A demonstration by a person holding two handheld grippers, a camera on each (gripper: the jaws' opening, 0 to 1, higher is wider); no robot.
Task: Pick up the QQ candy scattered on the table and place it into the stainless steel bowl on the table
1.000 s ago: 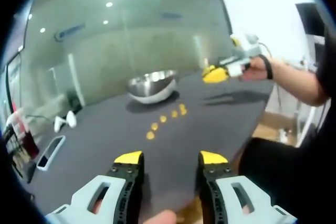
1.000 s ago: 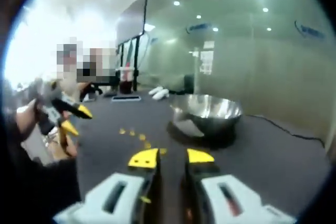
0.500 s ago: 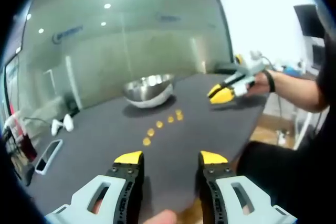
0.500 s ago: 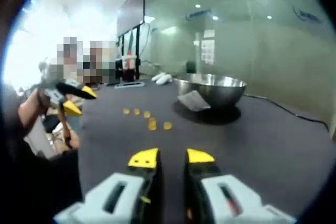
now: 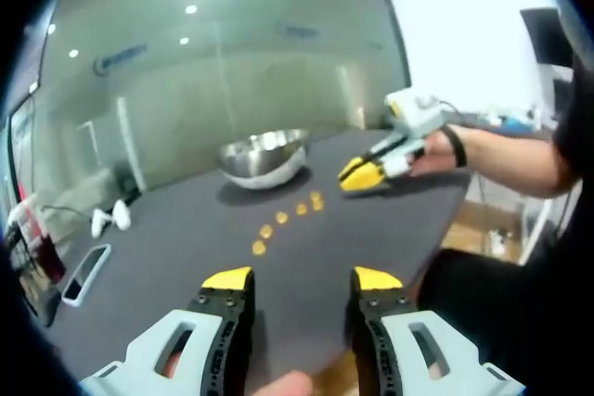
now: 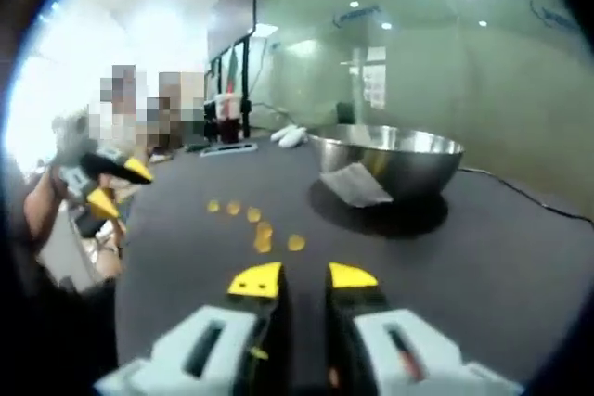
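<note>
lower now, right hand-held gripper (image 6: pixel 303 277) nears candies (image 6: pixel 264 235) ahead.

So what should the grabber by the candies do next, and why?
Probably lower the right gripper onto the nearest QQ candy: its jaws stand slightly apart and empty just short of the candies, which all lie on the table outside the stainless steel bowl.

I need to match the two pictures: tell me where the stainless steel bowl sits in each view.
Left gripper view: stainless steel bowl at upper centre, beyond the line of candies.
Right gripper view: bowl right of centre, candies to its left.
Shared landmark: the candy line on the dark table.
</note>
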